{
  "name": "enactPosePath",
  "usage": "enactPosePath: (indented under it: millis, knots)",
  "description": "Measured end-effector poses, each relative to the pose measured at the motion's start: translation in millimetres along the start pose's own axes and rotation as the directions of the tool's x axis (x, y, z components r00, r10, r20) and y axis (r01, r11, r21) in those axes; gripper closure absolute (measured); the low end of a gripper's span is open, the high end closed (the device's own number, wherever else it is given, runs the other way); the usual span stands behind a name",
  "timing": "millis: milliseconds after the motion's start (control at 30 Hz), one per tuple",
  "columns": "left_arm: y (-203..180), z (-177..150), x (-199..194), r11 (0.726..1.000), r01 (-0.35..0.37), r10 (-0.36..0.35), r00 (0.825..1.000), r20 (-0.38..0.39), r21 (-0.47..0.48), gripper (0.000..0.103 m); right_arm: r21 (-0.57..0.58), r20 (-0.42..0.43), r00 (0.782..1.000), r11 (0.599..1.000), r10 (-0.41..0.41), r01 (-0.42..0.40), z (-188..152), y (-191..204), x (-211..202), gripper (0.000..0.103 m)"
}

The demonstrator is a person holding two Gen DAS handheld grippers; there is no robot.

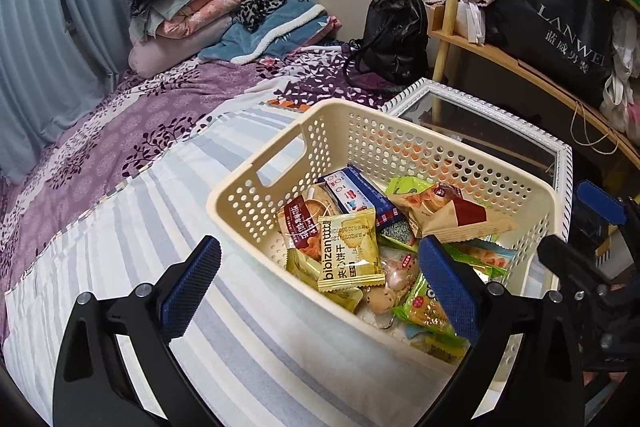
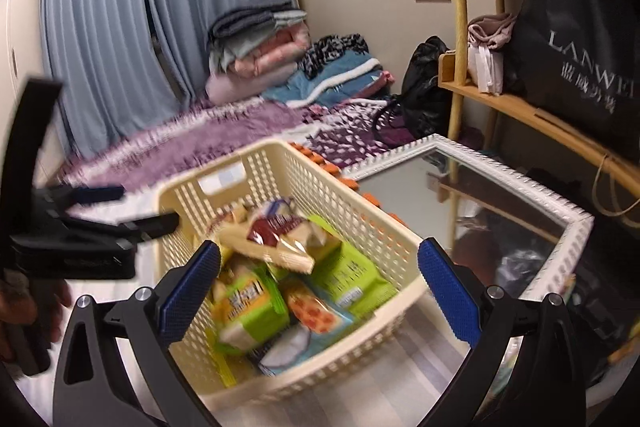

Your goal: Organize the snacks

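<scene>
Cream perforated basket (image 1: 400, 143) holds a yellow biscuit packet (image 1: 350, 251) and green packets (image 2: 352, 277). At nine o'clock, the bedspread (image 1: 132, 131) is purple, leaf-patterned, then grey-white striped. Blue claw pads (image 1: 192, 291).

Dim indoor light, right-wrist view blurred

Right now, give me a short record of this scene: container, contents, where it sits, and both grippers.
container: cream perforated plastic basket
contents: assorted snack packets, a yellow biscuit packet on top
resting on: striped bedsheet
beside it: white-framed mirror, lying flat
left gripper: open, holding nothing
right gripper: open, holding nothing
snacks outside basket: none visible
</scene>
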State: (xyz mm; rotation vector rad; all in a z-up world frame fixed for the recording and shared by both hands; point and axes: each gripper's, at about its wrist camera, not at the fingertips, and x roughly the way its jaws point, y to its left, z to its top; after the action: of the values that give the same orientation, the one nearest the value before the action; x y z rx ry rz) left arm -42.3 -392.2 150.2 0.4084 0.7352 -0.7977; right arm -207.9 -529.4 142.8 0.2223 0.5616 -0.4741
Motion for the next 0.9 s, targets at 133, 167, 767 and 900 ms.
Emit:
enactPosePath:
  millis: [133,167,767,900]
  knots:
    - [-0.5,-4.7,-15.7,0.999,-0.051,0.05,0.998,0.036,0.007,0.003,-0.039,-0.011,1.0,0.999,-0.007,0.007,-3.9,8.8,-8.7,0.005]
    - [0.3,-5.9,-19.9,0.999,-0.05,0.05,0.998,0.048,0.004,0.003,-0.046,-0.013,1.0,0.999,-0.008,0.008,-4.3,10.9,-10.9,0.005]
    - [-5.8,-29.3,-71.9,0.957,-0.286,0.273,0.945,0.181,0.046,0.003,-0.175,0.039,0.995,0.98,-0.092,0.098,-16.6,45.8,-46.1,0.005]
    - [-1.8,-34.5,-71.2,0.96,-0.277,0.267,0.951,0.155,0.044,0.003,-0.192,0.04,0.994,0.975,-0.104,0.109,-19.4,48.9,-48.7,0.005]
